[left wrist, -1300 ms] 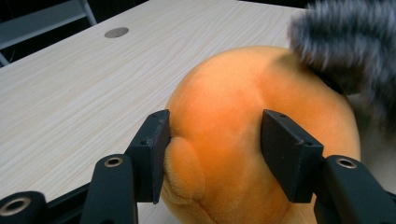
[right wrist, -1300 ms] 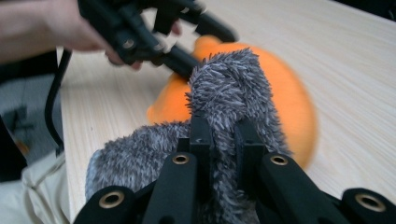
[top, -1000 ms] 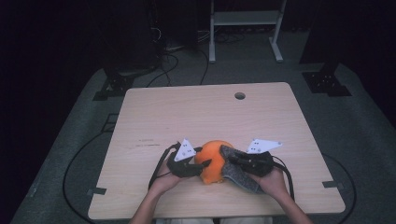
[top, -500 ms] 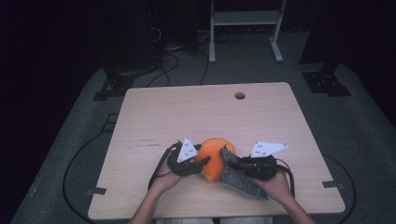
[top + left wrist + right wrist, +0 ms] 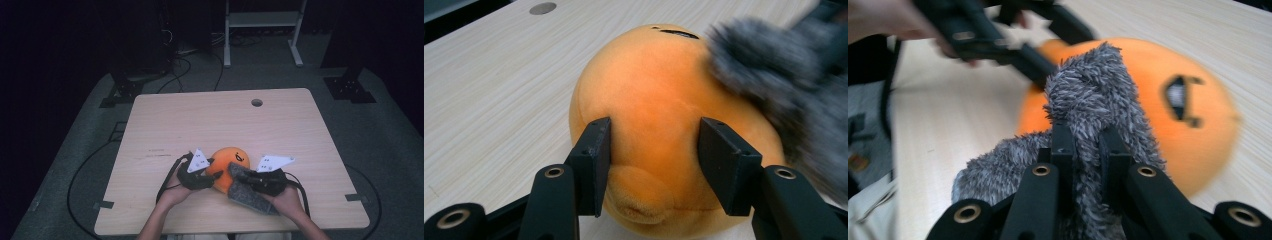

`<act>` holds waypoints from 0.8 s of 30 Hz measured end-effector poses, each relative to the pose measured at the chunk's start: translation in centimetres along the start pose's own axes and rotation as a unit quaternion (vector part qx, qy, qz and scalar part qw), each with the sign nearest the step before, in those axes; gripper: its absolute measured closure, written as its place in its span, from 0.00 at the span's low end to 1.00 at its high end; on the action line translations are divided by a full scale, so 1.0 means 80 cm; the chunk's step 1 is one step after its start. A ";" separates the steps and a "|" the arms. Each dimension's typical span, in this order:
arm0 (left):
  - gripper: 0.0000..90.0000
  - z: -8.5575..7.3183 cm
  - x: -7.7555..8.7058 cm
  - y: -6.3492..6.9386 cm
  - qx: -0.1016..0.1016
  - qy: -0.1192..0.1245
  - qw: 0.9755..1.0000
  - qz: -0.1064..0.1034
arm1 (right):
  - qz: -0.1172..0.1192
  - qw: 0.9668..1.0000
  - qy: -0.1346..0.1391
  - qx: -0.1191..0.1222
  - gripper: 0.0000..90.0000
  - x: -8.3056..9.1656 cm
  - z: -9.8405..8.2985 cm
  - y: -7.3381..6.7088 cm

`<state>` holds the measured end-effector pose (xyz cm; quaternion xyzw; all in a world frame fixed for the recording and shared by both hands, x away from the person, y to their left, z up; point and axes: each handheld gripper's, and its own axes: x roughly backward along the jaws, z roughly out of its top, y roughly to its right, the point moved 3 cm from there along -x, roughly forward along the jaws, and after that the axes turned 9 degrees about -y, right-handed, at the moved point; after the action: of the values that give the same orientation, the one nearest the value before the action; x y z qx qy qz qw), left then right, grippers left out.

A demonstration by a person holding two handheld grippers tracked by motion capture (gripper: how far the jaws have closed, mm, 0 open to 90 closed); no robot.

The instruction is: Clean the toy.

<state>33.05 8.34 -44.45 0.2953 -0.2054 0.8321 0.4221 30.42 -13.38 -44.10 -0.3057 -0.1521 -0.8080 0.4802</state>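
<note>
High view: orange plush ball [image 5: 231, 165] sitting on the near middle of the wooden table [image 5: 215, 125], small black face marks turned up and away. Left gripper [image 5: 206, 176] pressed in from the ball's left, right gripper [image 5: 239, 176] in from its right, carrying a grey fuzzy cloth [image 5: 247, 192] that lies against the ball's near right side and trails toward the table's front edge.

Left gripper view: jaws set either side of the ball's orange flank [image 5: 659, 115], just been closing in, pads dug into the soft plush on both sides. Holding the ball. Grey cloth [image 5: 784, 90] blurred, draped on the ball's upper right.

Right gripper view: jaws nearly together, clamped tight on a fold of the grey cloth [image 5: 1093, 100], tuft standing up above the tips. Behind it the ball [image 5: 1193, 125], blurred, black mouth mark showing, with the left gripper [image 5: 1033, 60] reaching in from the top left.
</note>
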 end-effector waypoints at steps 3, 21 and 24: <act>0.53 -0.001 0.001 -0.004 0.004 0.004 1.000 -0.003 | -0.008 0.999 -0.019 0.026 0.89 -0.008 -0.002 -0.005; 0.52 -0.010 -0.007 -0.015 0.038 0.020 0.999 -0.002 | 0.016 0.995 -0.076 0.058 0.89 -0.013 -0.017 -0.018; 0.53 -0.010 -0.007 -0.013 0.032 0.018 0.999 -0.003 | 0.023 0.998 -0.030 0.050 0.89 -0.003 -0.007 -0.016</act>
<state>33.95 9.05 -45.32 0.2944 -0.1702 0.8424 0.4181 29.22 -12.89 -44.63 -0.3088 -0.1995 -0.7786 0.5086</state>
